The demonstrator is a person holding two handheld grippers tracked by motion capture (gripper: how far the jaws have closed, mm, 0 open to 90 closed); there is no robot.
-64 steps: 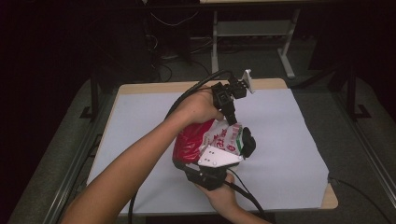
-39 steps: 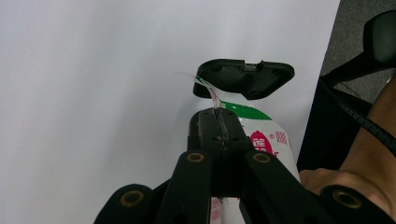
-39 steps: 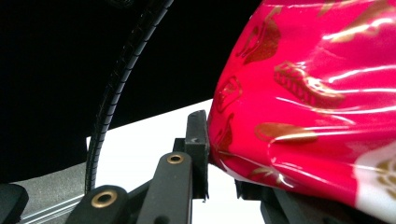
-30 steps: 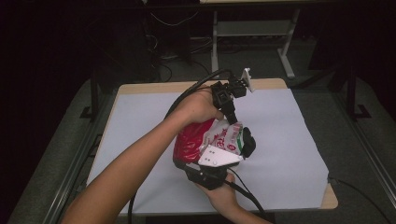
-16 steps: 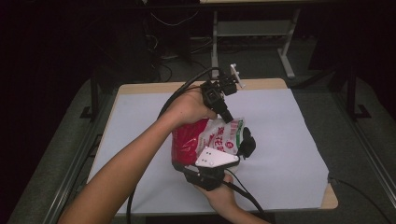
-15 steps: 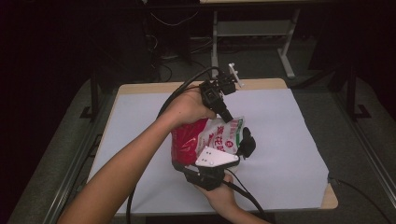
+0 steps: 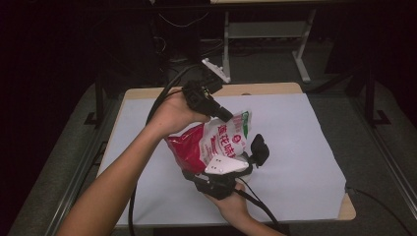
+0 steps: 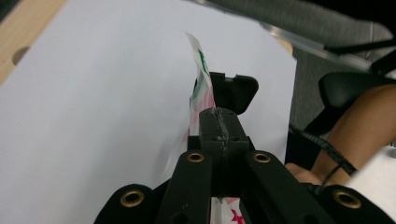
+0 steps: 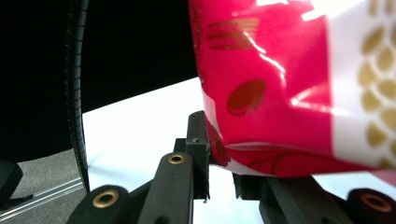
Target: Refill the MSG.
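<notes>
Bag, red and white printed plastic, held clear of the white worktop at centre frame in the high view. Two holds on it.

Left tongs: pressed together on the bag's top edge, upper centre of the high view. The left gripper view shows the jaws meeting with the film standing out beyond them.

Right tongs: pinching the lower part of the bag, just below centre in the high view. In the right gripper view the red underside bulges over the jaws; the left pad presses the film, the right jaw is mostly hidden under the bag.

Handling judgement: light, soft pouch; glossy film, so likely slippery. It creases and sags rather than holding shape. The flat sealed edges give the surest purchase; a pinch on the puffed middle would probably slide. If the contents are brittle, a hard squeeze risks crushing them. Whether the top is open I cannot tell.
</notes>
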